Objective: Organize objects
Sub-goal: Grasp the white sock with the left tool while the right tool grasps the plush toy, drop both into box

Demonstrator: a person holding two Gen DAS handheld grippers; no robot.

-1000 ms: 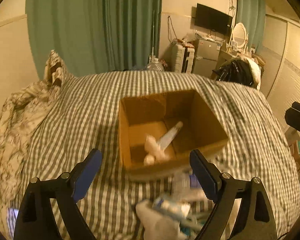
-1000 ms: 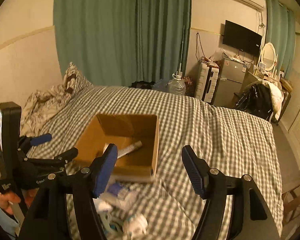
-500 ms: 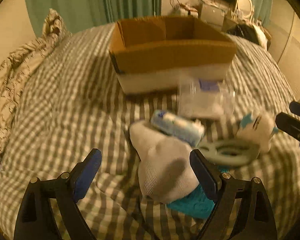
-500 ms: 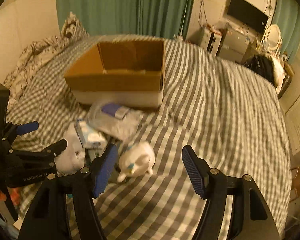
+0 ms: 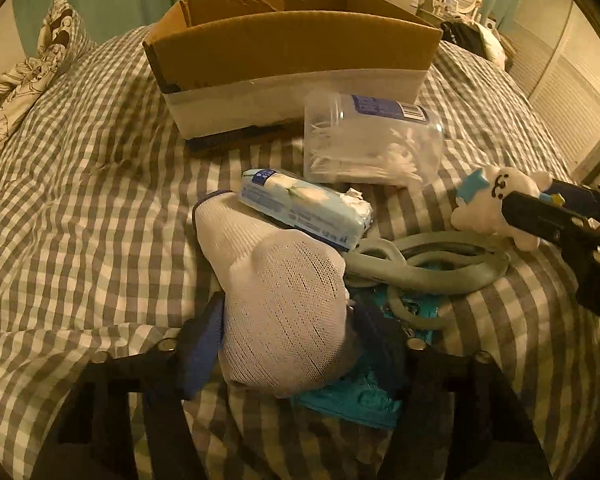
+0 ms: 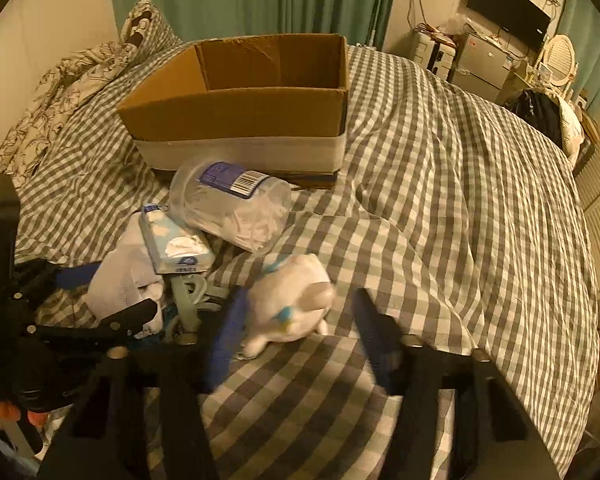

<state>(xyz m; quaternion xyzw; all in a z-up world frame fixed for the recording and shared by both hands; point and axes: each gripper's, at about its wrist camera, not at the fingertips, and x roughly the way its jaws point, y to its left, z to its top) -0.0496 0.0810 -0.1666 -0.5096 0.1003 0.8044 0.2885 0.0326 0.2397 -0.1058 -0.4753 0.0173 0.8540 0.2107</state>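
Observation:
A cardboard box [image 5: 292, 52] [image 6: 236, 112] stands open on the checked bed. In front of it lies a heap: a clear tub of cotton swabs [image 5: 372, 144] [image 6: 232, 204], a tissue pack [image 5: 304, 208] [image 6: 176, 244], a white sock [image 5: 276, 300] [image 6: 120, 284], grey scissors [image 5: 428, 268] and teal cloth [image 5: 352, 396]. My left gripper [image 5: 288, 344] is open, its jaws either side of the sock. My right gripper [image 6: 300, 340] is open, its jaws around a white plush toy [image 6: 292, 300] [image 5: 496, 204].
A patterned pillow [image 6: 72, 92] lies at the left of the bed. A fridge, TV and mirror [image 6: 556, 60] stand against the far wall behind green curtains. The checked cover [image 6: 460, 200] stretches to the right of the heap.
Both grippers have dropped from above the box down to the heap. The left now straddles the sock, the right straddles the plush toy.

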